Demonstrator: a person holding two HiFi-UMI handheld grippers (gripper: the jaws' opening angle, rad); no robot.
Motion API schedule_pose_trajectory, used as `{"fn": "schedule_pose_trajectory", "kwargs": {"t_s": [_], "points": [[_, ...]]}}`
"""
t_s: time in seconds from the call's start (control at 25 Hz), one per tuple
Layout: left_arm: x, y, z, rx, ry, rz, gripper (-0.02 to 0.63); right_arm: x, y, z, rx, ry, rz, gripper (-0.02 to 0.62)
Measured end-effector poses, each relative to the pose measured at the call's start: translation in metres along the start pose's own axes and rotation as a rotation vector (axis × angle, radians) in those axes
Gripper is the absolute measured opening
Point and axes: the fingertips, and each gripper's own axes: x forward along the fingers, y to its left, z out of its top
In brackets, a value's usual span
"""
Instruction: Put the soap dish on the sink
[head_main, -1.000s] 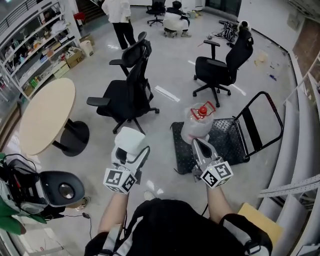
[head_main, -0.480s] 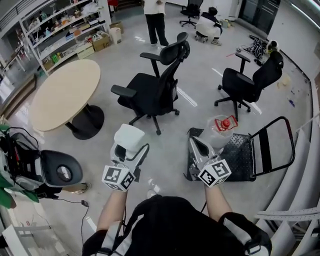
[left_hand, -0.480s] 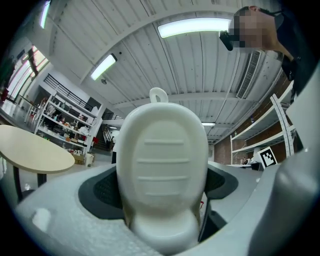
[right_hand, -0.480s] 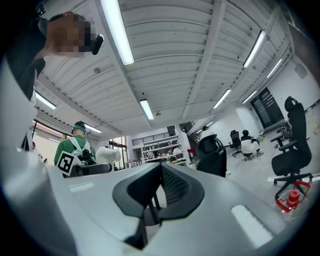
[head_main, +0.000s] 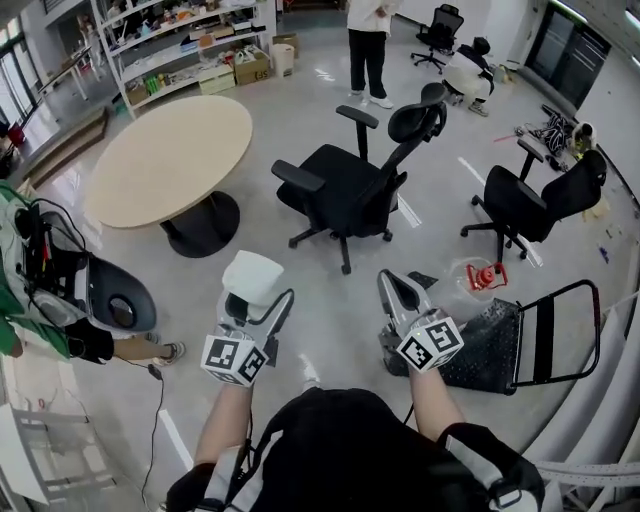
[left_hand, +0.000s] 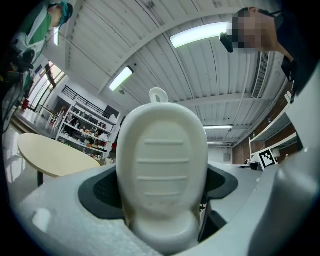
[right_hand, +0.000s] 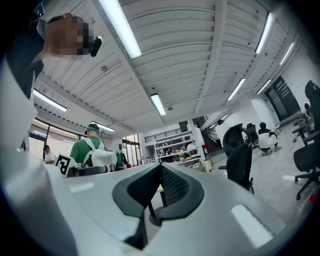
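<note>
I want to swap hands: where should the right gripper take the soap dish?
Probably the free upper end of the soap dish, pinched across its two side edges, coming down over that end. The left gripper clamps only its lower end, so the rounded top stands clear; the right gripper must open first.

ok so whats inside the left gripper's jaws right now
A white soap dish, ribbed face toward the camera, gripped at its lower end by the left gripper. The dish fills the gap, so where it meets the jaws and anything directly behind it are hidden.

2 tongs (head_main: 258, 305) (head_main: 393, 288), 1 soap dish (head_main: 252, 274), 3 office chairs (head_main: 345, 190) (head_main: 535, 205) (head_main: 441, 20), 1 rnd table (head_main: 170, 155), 1 hand cart (head_main: 492, 345).
</note>
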Motion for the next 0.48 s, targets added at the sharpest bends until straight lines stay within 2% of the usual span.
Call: {"fn": "schedule_pose_trajectory", "kwargs": {"t_s": [0.48], "points": [[-0.055, 0.097, 0.017, 0.008, -0.043, 0.235, 0.466, 0.115, 0.066, -0.041, 0.019, 0.085, 0.236, 0.006]]}}
